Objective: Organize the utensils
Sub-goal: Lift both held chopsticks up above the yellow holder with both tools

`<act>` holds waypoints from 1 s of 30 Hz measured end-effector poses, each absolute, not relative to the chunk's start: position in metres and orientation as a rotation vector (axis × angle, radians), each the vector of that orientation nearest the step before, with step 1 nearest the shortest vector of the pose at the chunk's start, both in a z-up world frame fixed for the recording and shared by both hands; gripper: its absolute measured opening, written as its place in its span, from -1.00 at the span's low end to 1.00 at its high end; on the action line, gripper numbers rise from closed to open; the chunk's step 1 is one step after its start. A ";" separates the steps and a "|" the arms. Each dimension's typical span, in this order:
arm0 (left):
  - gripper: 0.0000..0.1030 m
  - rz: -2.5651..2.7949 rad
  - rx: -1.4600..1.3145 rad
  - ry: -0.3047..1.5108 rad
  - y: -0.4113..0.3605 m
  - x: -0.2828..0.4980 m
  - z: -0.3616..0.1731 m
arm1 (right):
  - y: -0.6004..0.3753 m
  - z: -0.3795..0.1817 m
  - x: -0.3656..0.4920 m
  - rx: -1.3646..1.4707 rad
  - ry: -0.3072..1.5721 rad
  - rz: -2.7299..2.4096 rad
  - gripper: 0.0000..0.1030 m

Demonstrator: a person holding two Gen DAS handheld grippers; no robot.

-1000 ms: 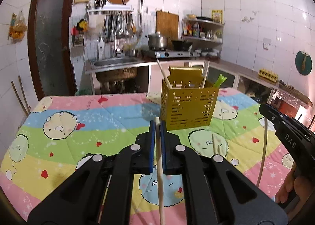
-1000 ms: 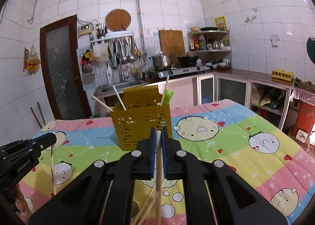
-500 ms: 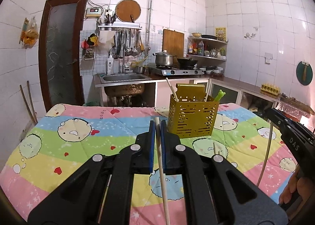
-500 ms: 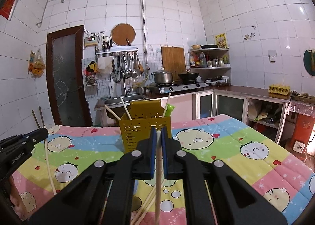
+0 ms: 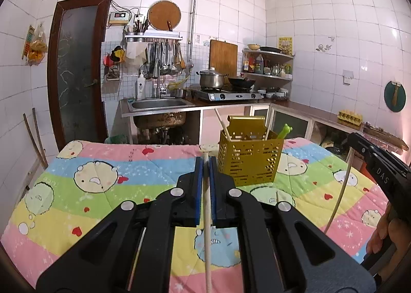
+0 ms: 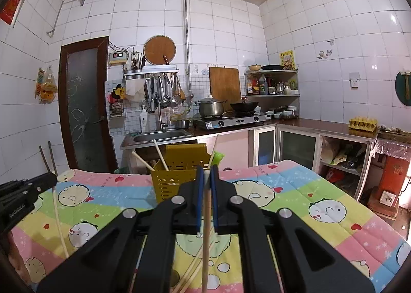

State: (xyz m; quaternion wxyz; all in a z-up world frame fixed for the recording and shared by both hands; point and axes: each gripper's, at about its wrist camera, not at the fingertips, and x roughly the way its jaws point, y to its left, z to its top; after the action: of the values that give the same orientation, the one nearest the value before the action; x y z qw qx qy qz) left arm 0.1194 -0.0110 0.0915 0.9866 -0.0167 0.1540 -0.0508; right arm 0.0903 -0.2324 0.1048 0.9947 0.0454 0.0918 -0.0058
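A yellow perforated utensil holder [image 5: 249, 159] [image 6: 179, 180] stands on the quilt-covered table, with several chopsticks and a green frog-topped utensil [image 5: 285, 130] sticking out of it. My left gripper [image 5: 205, 162] is shut on a pale chopstick [image 5: 207, 216] that hangs down from its blue pads, short of the holder and to its left. My right gripper [image 6: 206, 173] is shut on another pale chopstick [image 6: 205, 241], raised in front of the holder. Each gripper also shows at the edge of the other's view, chopstick dangling [image 5: 339, 195] [image 6: 59, 218].
Several loose chopsticks [image 6: 195, 267] lie on the colourful cartoon quilt [image 5: 102, 180] below my right gripper. A hand [image 5: 385, 234] holds the right gripper's handle. Behind the table are a sink [image 5: 159, 104], a stove with pots [image 5: 223, 87], and a counter [image 6: 321, 126] at right.
Both grippers have risen with their chopsticks and tilted up; the holder sits lower and farther in both views, and more wall and ceiling show.
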 end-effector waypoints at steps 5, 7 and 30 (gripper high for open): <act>-0.93 -0.105 -0.042 0.302 -0.012 0.128 0.098 | -0.236 0.107 0.098 0.098 0.186 -0.016 -0.88; -0.93 -0.105 -0.046 0.303 -0.013 0.135 0.101 | -0.236 0.108 0.102 0.096 0.188 -0.015 -0.88; -0.93 -0.144 -0.059 0.279 -0.034 0.197 0.148 | -0.244 0.148 0.160 0.093 0.178 -0.016 -0.88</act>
State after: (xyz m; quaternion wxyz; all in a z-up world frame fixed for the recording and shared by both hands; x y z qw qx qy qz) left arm 0.1971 -0.0343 0.1479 0.9873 -0.0295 0.1390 -0.0717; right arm 0.1601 -0.2437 0.1482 0.9949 0.0462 0.0891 -0.0081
